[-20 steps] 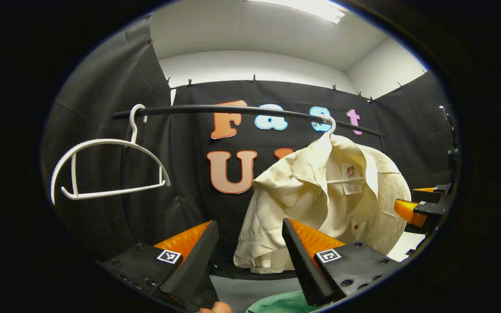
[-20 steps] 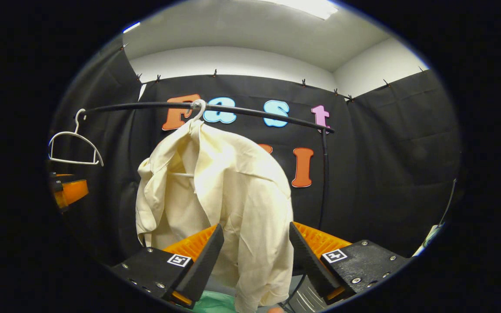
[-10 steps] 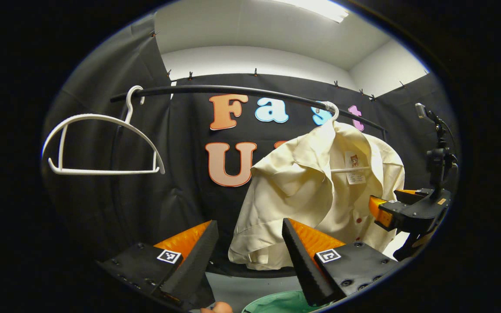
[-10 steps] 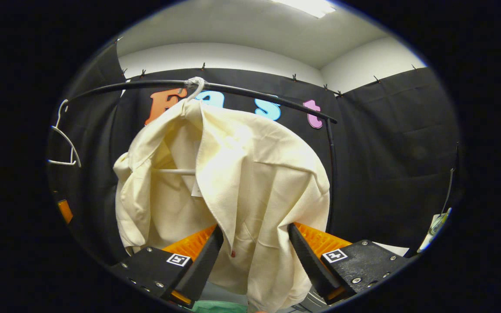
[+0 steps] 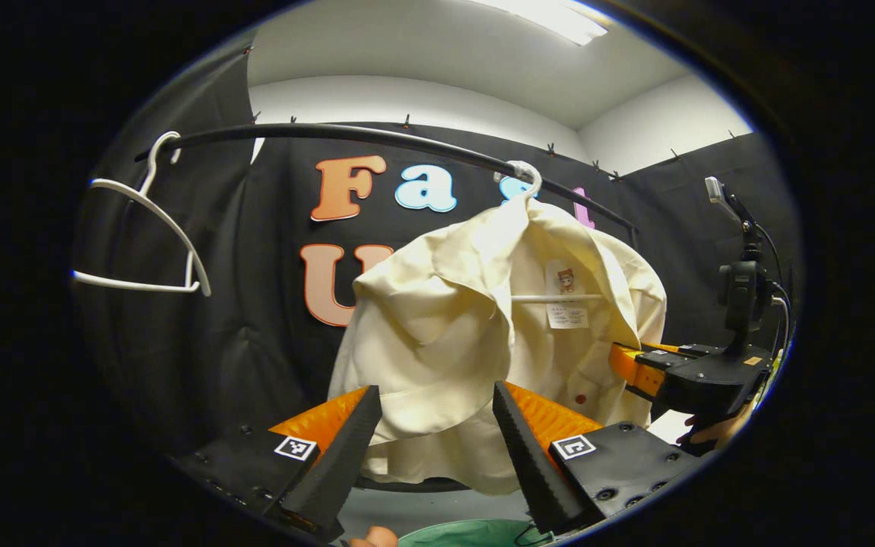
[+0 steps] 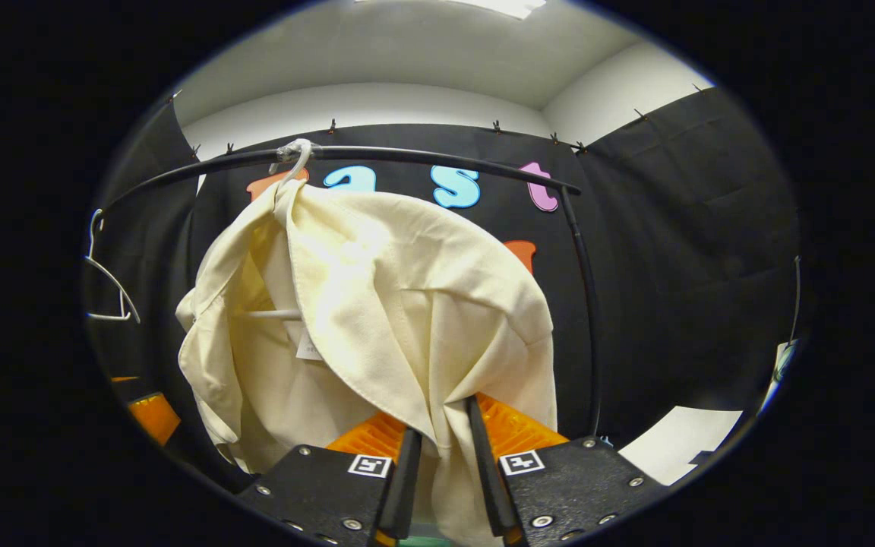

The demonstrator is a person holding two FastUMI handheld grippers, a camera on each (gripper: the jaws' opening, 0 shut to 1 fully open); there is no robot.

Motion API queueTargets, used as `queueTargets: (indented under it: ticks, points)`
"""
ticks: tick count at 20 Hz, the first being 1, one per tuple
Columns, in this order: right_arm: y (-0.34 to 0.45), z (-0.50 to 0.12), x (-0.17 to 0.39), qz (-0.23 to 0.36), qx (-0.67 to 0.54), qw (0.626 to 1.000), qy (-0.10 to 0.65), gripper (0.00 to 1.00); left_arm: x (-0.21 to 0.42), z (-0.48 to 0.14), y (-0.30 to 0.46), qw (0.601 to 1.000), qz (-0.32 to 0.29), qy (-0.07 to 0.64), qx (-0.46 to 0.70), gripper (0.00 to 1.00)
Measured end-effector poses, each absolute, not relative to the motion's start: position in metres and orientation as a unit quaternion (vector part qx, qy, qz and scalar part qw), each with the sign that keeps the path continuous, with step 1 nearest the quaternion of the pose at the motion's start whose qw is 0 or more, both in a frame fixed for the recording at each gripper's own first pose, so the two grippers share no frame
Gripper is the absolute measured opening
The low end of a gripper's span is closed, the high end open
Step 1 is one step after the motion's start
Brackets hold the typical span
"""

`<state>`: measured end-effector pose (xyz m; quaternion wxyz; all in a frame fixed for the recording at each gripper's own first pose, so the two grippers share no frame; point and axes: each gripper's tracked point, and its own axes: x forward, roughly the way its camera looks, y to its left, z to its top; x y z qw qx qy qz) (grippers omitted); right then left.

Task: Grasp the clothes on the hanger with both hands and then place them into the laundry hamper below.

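A cream shirt [image 5: 475, 334] hangs from a white hanger [image 5: 527, 176] hooked on the black rail [image 5: 346, 137]. In the left gripper view my left gripper [image 5: 434, 393] stands open, and the shirt's lower sleeve edge hangs between its fingers without being pinched. In the right gripper view my right gripper [image 6: 443, 419] is shut on a fold of the shirt [image 6: 377, 304] near its front edge. The right gripper [image 5: 680, 372] also shows at the shirt's far side. A sliver of the green hamper [image 5: 475, 534] lies below.
An empty white hanger [image 5: 153, 228] hangs at the rail's left end. A stand with a device [image 5: 741, 281] rises at the right. The rail's upright post [image 6: 588, 319] runs down beside the shirt. A pale surface [image 6: 680, 441] lies low on the right.
Both grippers have moved in toward the shirt. The right gripper has gone from open around the fabric to shut on a fold. The left gripper stays open, with the sleeve now between its fingers.
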<state>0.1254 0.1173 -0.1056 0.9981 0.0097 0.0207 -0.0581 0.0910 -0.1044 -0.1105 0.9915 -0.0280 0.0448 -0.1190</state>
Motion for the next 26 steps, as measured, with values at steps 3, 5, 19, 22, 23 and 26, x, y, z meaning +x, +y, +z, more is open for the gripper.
queueTargets:
  ticks: [3, 5, 19, 22, 23, 26]
  points:
    - [0.118, -0.103, 0.123, -0.044, 0.001, 0.999, 0.023, 0.17, 0.11, -0.11, -0.131, 0.988, -0.139, 0.043, -0.046, 0.97]
    - [0.12, -0.102, 0.12, -0.033, -0.007, 0.999, 0.025, 0.14, 0.125, -0.107, -0.133, 0.99, -0.128, 0.037, -0.041, 1.0]
    - [0.106, -0.063, 0.078, 0.043, -0.003, 0.999, 0.03, 0.05, 0.186, -0.099, -0.093, 0.999, -0.033, 0.038, 0.016, 0.09]
    - [0.097, -0.046, 0.062, 0.052, -0.008, 0.998, 0.02, 0.04, 0.181, -0.078, -0.059, 1.0, -0.01, 0.026, 0.011, 0.07]
    - [0.094, -0.036, 0.058, 0.054, -0.009, 0.998, 0.016, 0.03, 0.176, -0.065, -0.049, 1.0, 0.003, 0.013, 0.017, 0.07]
    - [0.082, -0.007, 0.046, 0.056, 0.002, 0.998, 0.002, 0.02, 0.167, -0.029, -0.029, 0.999, 0.022, -0.01, 0.029, 0.07]
